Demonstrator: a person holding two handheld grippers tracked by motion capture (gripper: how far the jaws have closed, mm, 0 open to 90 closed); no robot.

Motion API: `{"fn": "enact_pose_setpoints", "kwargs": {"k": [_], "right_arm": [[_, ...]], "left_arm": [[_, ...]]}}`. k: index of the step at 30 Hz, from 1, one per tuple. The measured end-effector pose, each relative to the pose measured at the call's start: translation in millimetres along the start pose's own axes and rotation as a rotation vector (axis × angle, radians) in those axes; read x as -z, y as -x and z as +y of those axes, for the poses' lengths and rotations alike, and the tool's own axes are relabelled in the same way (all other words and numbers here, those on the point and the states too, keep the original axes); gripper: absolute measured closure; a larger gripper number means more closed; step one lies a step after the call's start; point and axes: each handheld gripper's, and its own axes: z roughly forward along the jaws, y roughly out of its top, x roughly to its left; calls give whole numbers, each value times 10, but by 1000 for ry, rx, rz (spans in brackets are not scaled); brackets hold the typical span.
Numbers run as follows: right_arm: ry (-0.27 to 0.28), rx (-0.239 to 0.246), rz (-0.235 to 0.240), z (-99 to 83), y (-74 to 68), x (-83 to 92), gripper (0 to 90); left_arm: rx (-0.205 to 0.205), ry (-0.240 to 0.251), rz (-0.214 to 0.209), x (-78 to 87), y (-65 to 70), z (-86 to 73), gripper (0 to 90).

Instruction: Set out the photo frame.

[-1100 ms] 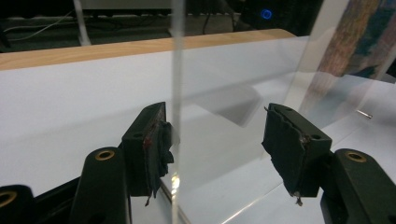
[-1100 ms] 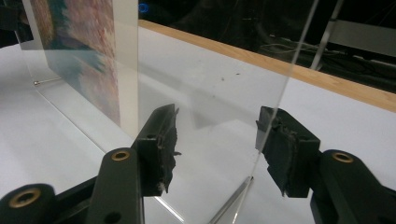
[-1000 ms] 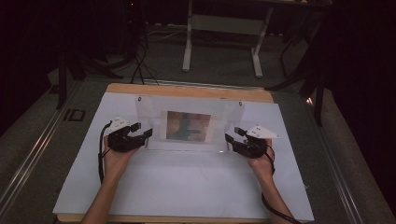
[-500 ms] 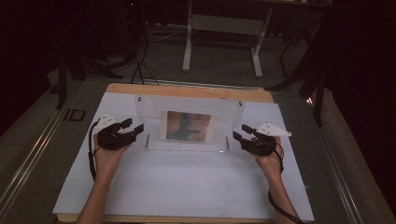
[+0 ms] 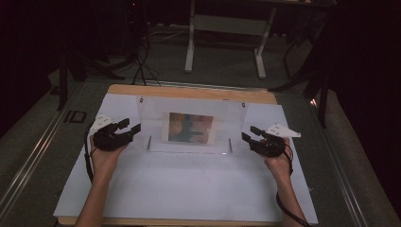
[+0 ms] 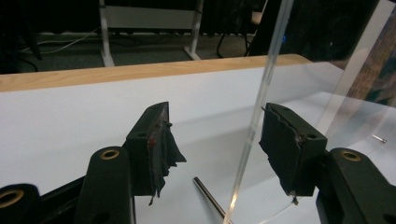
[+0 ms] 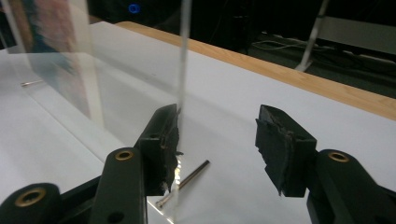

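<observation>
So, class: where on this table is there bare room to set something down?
The white sheet is bare between the clear stand and the near edge, between both forearms. It is crowded at the stand's ends, where the left gripper and right gripper sit.

Upright acrylic stand [image 5: 189, 113] between claws

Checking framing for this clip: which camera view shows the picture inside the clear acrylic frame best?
The high view: the picture faces the camera whole, centred in the clear acrylic frame. The left gripper view catches a dark sliver of it at the right edge, seen obliquely. The right gripper view shows a blurred, cropped strip at upper left.
</observation>
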Motion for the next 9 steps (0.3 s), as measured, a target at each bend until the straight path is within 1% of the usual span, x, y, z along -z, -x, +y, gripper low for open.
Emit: {"fn": "enact_pose_setpoints", "kwargs": {"k": [4, 5, 7, 8, 9], "right_arm": [[-3, -11, -11, -24, 44, 3, 485], [-9, -13, -17, -35, 55, -2, 484], [-37, -8, -44, -67, 78, -31, 474], [-52, -15, -46, -86, 94, -49, 472], [-65, -21, -57, -104, 109, -67, 466]], "left_arm": [[10, 5, 19, 21, -38, 3, 429], [10, -4, 37, 18, -47, 0, 429], [6, -33, 77, -2, -68, -14, 430], [7, -47, 95, -14, -77, -23, 429], [7, -47, 95, -14, -77, -23, 429]]}}
